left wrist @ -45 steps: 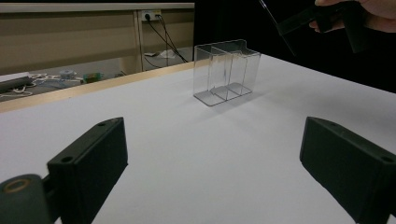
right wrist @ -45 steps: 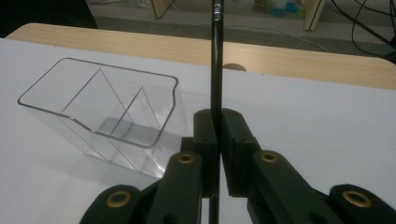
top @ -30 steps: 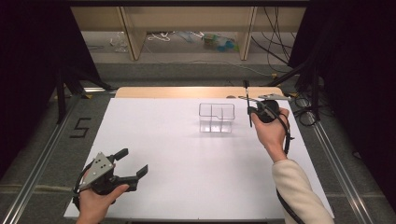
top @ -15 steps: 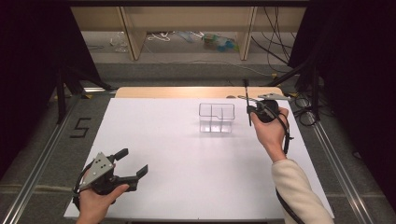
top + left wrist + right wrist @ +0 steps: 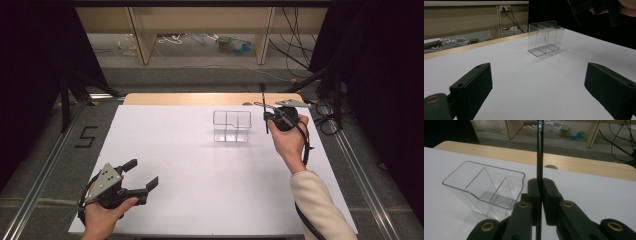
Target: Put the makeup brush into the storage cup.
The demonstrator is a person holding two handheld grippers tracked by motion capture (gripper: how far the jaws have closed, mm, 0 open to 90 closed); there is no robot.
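Left gripper [image 5: 142, 176]: near edge of the white table [image 5: 200, 190], jaws spread wide, nothing between them. Right gripper [image 5: 267, 116]: farther back at the right, raised, jaws clamped on a thin black pen [image 5: 263, 105] held upright. Clear divided container [image 5: 232, 126]: on the table just left of the pen, empty.

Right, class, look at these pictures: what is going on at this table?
A person works at a white table with a gripper in each hand. The right gripper is shut on a thin black rod, held upright just right of a clear plastic box with compartments. The left gripper is open at the near left, holding nothing.
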